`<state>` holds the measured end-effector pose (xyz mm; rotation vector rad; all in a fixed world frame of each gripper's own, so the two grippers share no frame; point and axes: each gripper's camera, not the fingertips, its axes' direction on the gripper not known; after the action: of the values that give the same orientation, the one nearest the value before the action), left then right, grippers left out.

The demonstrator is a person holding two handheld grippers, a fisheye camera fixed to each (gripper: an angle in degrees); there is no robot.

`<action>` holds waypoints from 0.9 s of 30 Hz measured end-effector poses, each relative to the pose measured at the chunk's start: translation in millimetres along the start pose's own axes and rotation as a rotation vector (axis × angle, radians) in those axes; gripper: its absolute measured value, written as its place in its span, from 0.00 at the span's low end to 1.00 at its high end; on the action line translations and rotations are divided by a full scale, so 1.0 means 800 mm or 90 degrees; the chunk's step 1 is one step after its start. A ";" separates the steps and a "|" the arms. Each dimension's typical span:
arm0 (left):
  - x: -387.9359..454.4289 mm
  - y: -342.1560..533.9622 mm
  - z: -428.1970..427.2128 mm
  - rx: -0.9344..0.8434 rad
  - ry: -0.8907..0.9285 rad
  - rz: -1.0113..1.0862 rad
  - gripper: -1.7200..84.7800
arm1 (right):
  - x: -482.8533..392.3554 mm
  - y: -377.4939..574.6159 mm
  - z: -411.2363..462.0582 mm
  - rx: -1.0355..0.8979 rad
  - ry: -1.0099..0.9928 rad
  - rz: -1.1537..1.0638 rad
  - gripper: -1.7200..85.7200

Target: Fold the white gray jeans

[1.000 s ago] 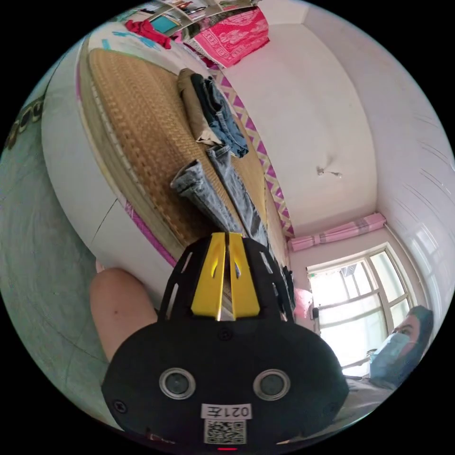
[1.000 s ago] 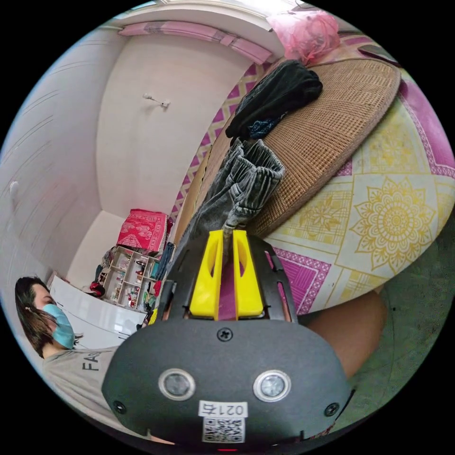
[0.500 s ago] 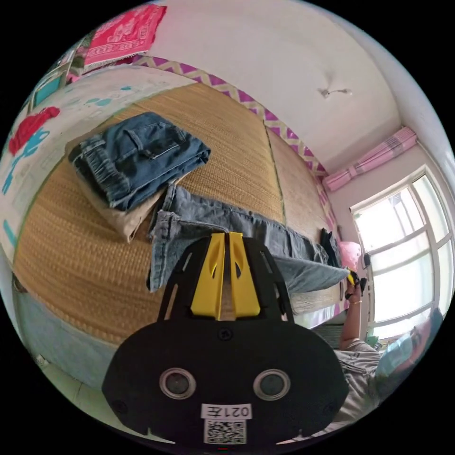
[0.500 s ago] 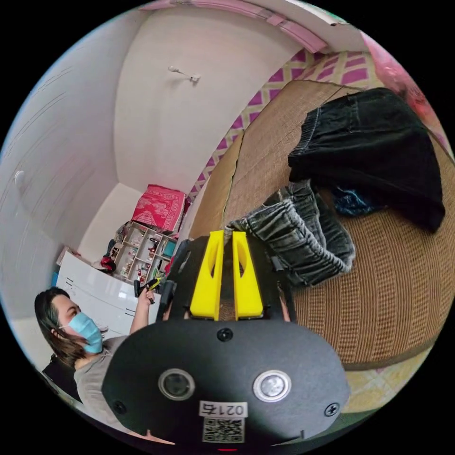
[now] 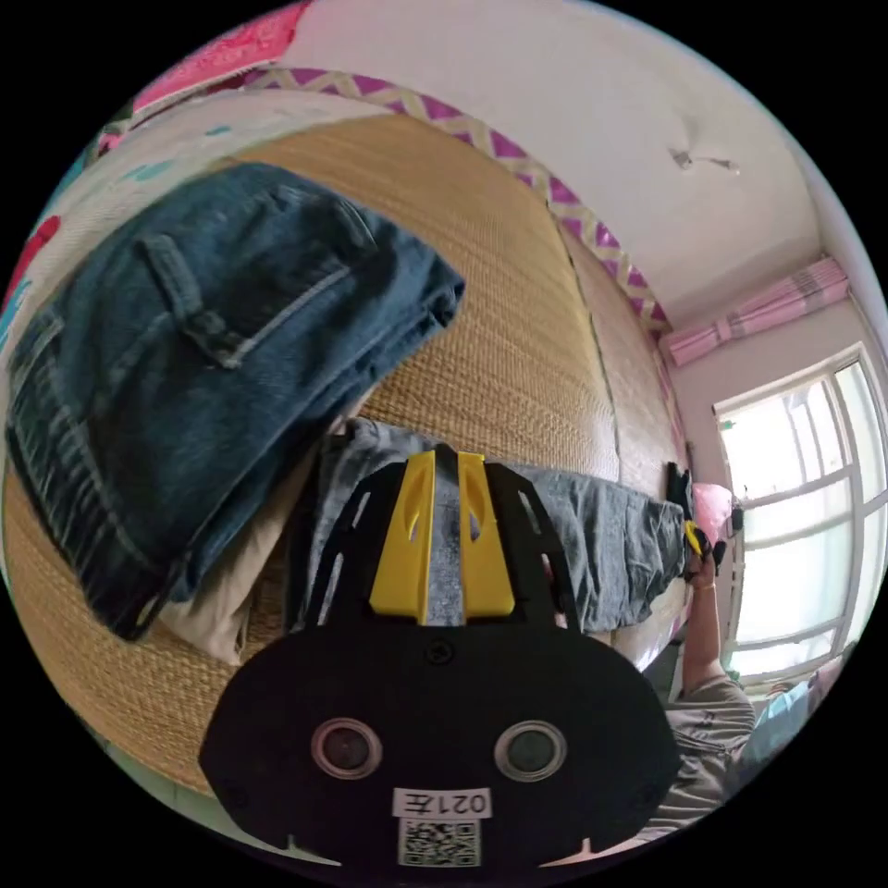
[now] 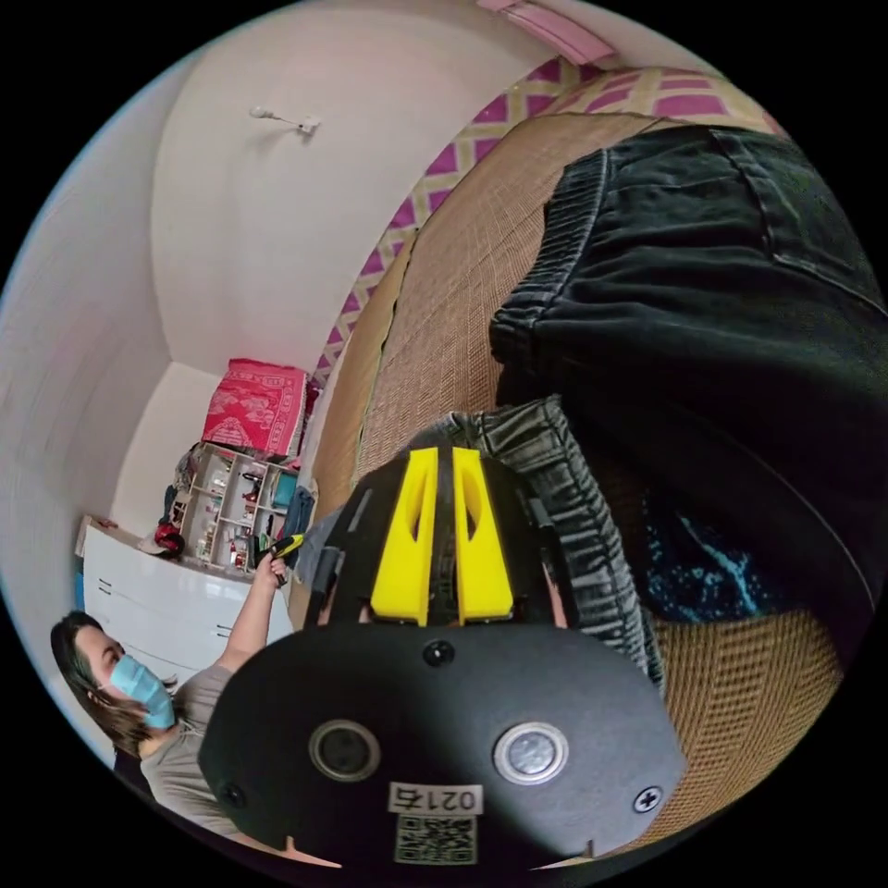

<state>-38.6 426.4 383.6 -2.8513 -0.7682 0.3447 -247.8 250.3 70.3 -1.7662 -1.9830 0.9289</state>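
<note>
Woven straw matting (image 5: 518,314) covers the bed on which everything lies, with a zigzag-patterned border running along the pale wall behind it.

Nearest in the left gripper view, the left tongs (image 5: 442,462) sit low over the leg end of the white gray jeans (image 5: 601,536), their yellow jaws slightly apart with gray cloth showing in the slot; whether they pinch it I cannot tell. Just beside them lies a folded stack with blue jeans (image 5: 203,370) on top. From there the gray jeans run straight away along the mat to the far end, where the right tongs (image 5: 696,544) meet them in the person's hand.

In the right gripper view, the right tongs (image 6: 443,461) are nearly closed, with the elastic waistband (image 6: 564,499) right at their tips and dark cloth in the slot; a firm grip is likely but not certain. Black jeans (image 6: 721,333) lie just beyond the waistband.

So the garment's long axis lies stretched between the two tongs, one at each end. A fold would probably carry one end along that axis to the other.
</note>
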 end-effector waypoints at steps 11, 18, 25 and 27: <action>0.014 0.123 0.031 -0.112 -0.064 0.144 0.04 | -0.200 0.183 0.039 -0.072 0.122 -0.379 0.01; 0.006 0.130 0.018 -0.100 -0.108 0.114 0.01 | -0.205 0.228 0.144 -0.242 0.336 -0.384 0.01; 0.074 0.158 0.055 -0.071 -0.177 0.271 0.01 | -0.268 0.258 0.141 0.021 0.342 -0.477 0.01; 0.048 0.160 0.045 -0.051 -0.140 0.233 0.01 | -0.231 0.243 0.187 -0.089 0.520 -0.426 0.01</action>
<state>44.6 340.2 313.7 -3.0596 -0.2881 0.6993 -162.2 37.6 -134.6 -1.0999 -1.8453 -0.1446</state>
